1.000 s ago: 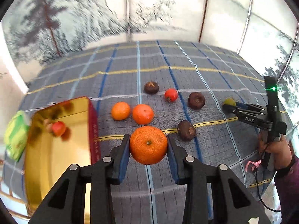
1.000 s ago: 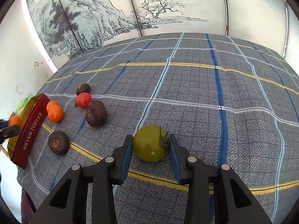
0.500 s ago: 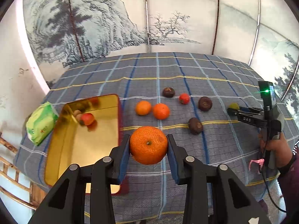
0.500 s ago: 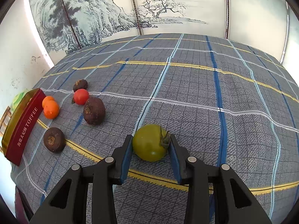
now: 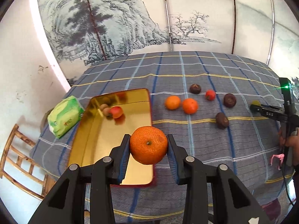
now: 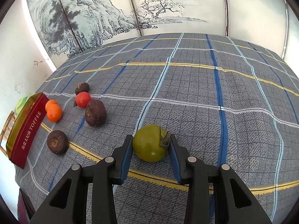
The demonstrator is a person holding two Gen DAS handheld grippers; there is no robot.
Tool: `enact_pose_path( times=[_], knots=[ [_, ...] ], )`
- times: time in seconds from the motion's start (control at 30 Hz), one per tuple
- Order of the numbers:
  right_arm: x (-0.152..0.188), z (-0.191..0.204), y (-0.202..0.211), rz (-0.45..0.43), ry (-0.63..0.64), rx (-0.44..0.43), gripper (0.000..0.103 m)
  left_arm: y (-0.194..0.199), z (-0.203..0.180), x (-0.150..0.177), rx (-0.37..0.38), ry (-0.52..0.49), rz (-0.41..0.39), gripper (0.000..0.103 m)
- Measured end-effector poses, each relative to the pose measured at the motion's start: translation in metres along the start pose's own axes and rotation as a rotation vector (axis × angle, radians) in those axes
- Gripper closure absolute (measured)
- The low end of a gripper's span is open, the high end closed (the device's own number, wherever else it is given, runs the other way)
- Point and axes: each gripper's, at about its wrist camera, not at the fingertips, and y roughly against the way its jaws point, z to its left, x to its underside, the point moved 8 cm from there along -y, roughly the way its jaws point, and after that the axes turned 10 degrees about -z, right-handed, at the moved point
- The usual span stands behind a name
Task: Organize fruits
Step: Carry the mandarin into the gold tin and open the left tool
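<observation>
My left gripper is shut on a large orange mandarin and holds it in the air above the near right part of the gold tin. The tin holds a red fruit and small brown fruits. My right gripper is shut on a green tomato low over the cloth. It also shows in the left wrist view. On the cloth lie two small oranges, a red tomato and three dark brown fruits.
A green packet lies left of the tin. A wooden chair stands beyond the table's left edge. The tin's red side shows in the right wrist view. A painted screen stands behind the table.
My left gripper has risen and pulled back to the left with the mandarin, now over the tin. My right gripper has stayed nearly still on the green tomato.
</observation>
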Motion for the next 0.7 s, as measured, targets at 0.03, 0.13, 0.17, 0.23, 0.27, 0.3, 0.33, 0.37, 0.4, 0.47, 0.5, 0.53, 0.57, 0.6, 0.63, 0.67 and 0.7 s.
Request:
enact_pose_path(
  times=[0.03, 0.13, 0.17, 0.23, 0.27, 0.3, 0.33, 0.37, 0.4, 0.47, 0.5, 0.53, 0.57, 0.6, 0.63, 0.67, 0.7],
  knots=[
    [0.000, 0.000, 0.000, 0.000, -0.001, -0.001, 0.065, 0.000, 0.004, 0.000, -0.009, 0.000, -0.002, 0.069],
    [0.000, 0.000, 0.000, 0.000, 0.002, 0.001, 0.064, -0.001, 0.016, 0.001, -0.025, 0.001, -0.005, 0.069],
    [0.000, -0.001, 0.000, 0.001, 0.006, 0.005, 0.064, -0.002, 0.020, 0.002, -0.032, 0.000, -0.004, 0.069],
    [0.000, 0.000, 0.000, 0.002, 0.011, 0.009, 0.065, -0.006, 0.029, 0.003, -0.042, 0.005, 0.001, 0.069],
    [0.000, 0.000, 0.000, 0.002, 0.015, 0.012, 0.065, -0.009, 0.033, 0.004, -0.043, 0.014, 0.005, 0.069],
    [0.000, 0.001, -0.001, 0.003, 0.018, 0.015, 0.065, -0.012, 0.039, 0.005, -0.043, 0.028, 0.010, 0.069],
    [0.000, 0.001, -0.001, 0.004, 0.021, 0.017, 0.064, -0.015, 0.042, 0.005, -0.043, 0.035, 0.015, 0.069],
    [0.000, 0.001, -0.001, 0.003, 0.026, 0.021, 0.065, -0.020, 0.047, 0.006, -0.045, 0.038, 0.022, 0.069],
    [0.000, 0.002, -0.001, 0.003, 0.028, 0.023, 0.065, -0.025, 0.051, 0.007, -0.051, 0.040, 0.028, 0.069],
    [0.000, 0.003, -0.001, 0.004, 0.028, 0.023, 0.065, -0.034, 0.057, 0.010, -0.058, 0.045, 0.041, 0.069],
    [0.000, 0.003, -0.001, 0.004, 0.028, 0.023, 0.065, -0.039, 0.061, 0.012, -0.060, 0.049, 0.049, 0.069],
    [0.000, 0.002, -0.001, 0.004, 0.028, 0.023, 0.065, -0.043, 0.064, 0.013, -0.064, 0.051, 0.055, 0.069],
    [0.000, 0.003, -0.001, 0.004, 0.029, 0.024, 0.065, -0.049, 0.068, 0.015, -0.070, 0.050, 0.063, 0.069],
    [0.000, 0.003, -0.001, 0.004, 0.032, 0.026, 0.065, -0.054, 0.072, 0.017, -0.076, 0.047, 0.070, 0.069],
    [0.000, 0.003, -0.002, 0.004, 0.034, 0.028, 0.065, -0.058, 0.077, 0.017, -0.082, 0.046, 0.076, 0.069],
    [0.000, 0.003, -0.002, 0.005, 0.039, 0.032, 0.064, -0.063, 0.081, 0.018, -0.088, 0.045, 0.083, 0.069],
    [0.000, 0.005, -0.002, 0.006, 0.044, 0.037, 0.064, -0.067, 0.085, 0.019, -0.094, 0.044, 0.089, 0.069]
  ],
)
